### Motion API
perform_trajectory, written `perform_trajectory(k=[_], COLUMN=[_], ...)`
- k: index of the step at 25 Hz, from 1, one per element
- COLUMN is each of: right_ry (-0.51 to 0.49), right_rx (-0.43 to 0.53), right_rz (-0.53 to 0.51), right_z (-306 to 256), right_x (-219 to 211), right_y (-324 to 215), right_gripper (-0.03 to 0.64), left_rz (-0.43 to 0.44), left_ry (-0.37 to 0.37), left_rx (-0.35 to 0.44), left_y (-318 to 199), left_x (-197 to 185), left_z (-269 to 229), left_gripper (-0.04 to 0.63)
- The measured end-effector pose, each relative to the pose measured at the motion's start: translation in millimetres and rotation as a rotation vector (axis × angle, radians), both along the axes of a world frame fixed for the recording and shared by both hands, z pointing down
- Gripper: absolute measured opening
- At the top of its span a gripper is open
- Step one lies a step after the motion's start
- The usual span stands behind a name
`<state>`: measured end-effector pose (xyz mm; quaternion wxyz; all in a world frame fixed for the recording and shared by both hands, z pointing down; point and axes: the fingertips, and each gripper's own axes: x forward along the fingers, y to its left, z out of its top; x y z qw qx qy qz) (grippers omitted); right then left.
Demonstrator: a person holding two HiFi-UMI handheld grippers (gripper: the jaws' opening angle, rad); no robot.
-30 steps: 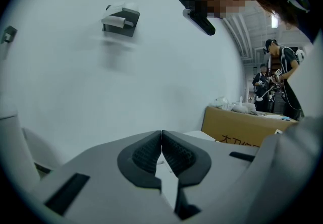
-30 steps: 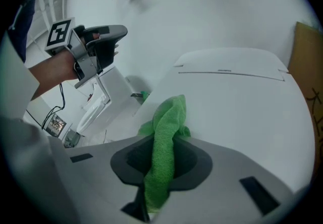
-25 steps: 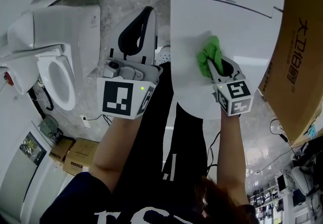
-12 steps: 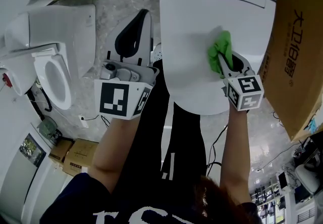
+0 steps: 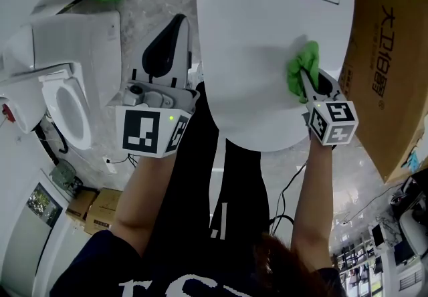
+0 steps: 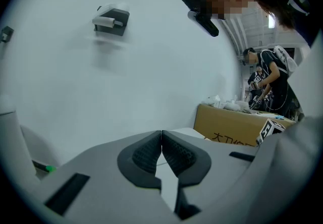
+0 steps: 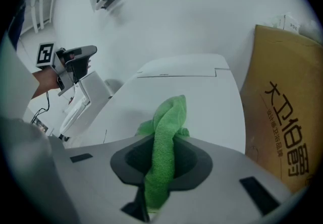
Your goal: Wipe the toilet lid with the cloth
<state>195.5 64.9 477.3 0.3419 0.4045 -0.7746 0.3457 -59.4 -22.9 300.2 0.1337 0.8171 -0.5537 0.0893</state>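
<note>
The white toilet lid (image 5: 267, 41) fills the upper middle of the head view and stretches ahead in the right gripper view as toilet lid (image 7: 192, 97). My right gripper (image 5: 306, 81) is shut on a green cloth (image 5: 302, 67), pressed to the lid's right side near its edge. In the right gripper view the green cloth (image 7: 164, 140) stands bunched between the jaws of the right gripper (image 7: 160, 167). My left gripper (image 5: 167, 41) hangs left of the lid over the floor, apart from it. Seen in its own view, the left gripper (image 6: 161, 155) has its jaws touching with nothing between them.
A brown cardboard box (image 5: 391, 68) stands tight against the lid's right side, also seen as cardboard box (image 7: 285, 102). Another white toilet (image 5: 63, 81) with its seat showing sits at the left. Small boxes (image 5: 93, 205) lie on the floor lower left. A person (image 6: 270, 79) stands beyond.
My right gripper has slid the green cloth to the right across the lid, toward the cardboard box. The left gripper has drifted slightly left in view and stays shut.
</note>
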Motion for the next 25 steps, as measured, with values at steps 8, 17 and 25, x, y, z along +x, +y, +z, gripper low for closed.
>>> perform_trajectory(k=[8, 17, 25], right_ry=[0.030, 0.098, 0.166], right_rx=[0.009, 0.014, 0.024], right_rz=[0.038, 0.090, 0.120], right_z=[0.9, 1.4, 3.1], right_x=[29.3, 74.5, 99.1], right_y=[-2.8, -6.0, -7.0], right_gripper=[0.083, 0.083, 0.083], left_rz=[0.012, 0.015, 0.013], left_ry=[-0.008, -0.007, 0.000], left_rx=[0.002, 0.000, 0.000], left_y=[-1.7, 0.2, 4.7], left_x=[9.1, 8.0, 6.1], left_z=[2.4, 3.4, 3.6], left_gripper=[0.020, 0.021, 0.021])
